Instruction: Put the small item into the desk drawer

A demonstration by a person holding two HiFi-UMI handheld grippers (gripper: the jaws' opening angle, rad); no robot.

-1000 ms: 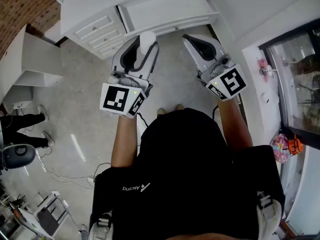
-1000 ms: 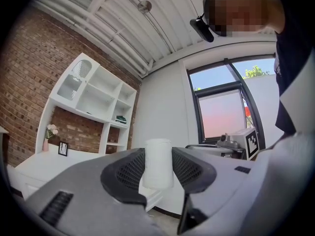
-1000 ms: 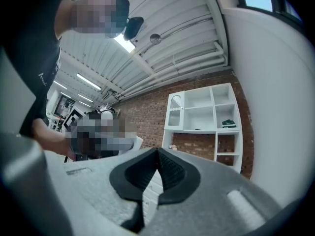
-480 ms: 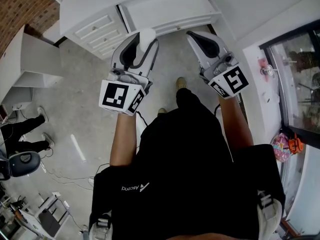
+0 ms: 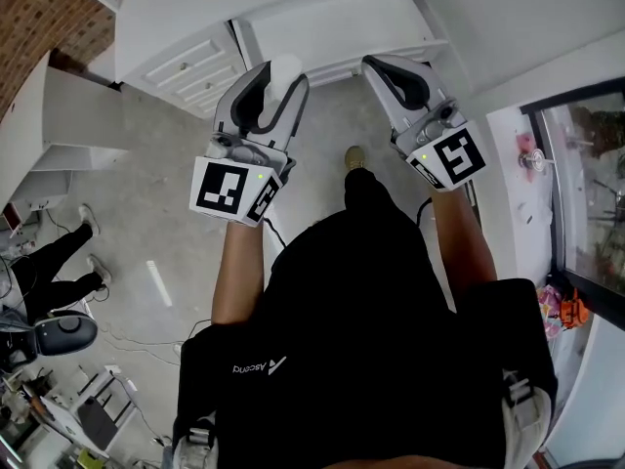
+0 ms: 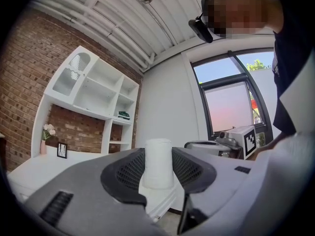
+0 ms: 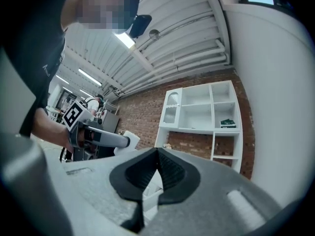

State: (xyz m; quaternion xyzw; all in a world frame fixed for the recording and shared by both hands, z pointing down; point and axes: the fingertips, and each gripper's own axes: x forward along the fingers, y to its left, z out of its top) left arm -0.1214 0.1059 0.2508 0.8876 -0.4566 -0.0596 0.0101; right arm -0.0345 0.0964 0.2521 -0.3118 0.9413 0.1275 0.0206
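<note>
Currently the small white cylinder (image 6: 157, 163) is gripped by the left gripper (image 5: 280, 84), close to the far desk (image 5: 176, 13); the right gripper (image 5: 386, 66) is closed, empty. The hold should be kept steady and level during the approach.

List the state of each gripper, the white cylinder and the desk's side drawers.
left gripper: shut on the white cylinder.
white cylinder: clamped between the left gripper's pads, held in the air short of the desk.
right gripper: shut, nothing between its jaws.
side drawers: fronts look flush, pushed in.
</note>
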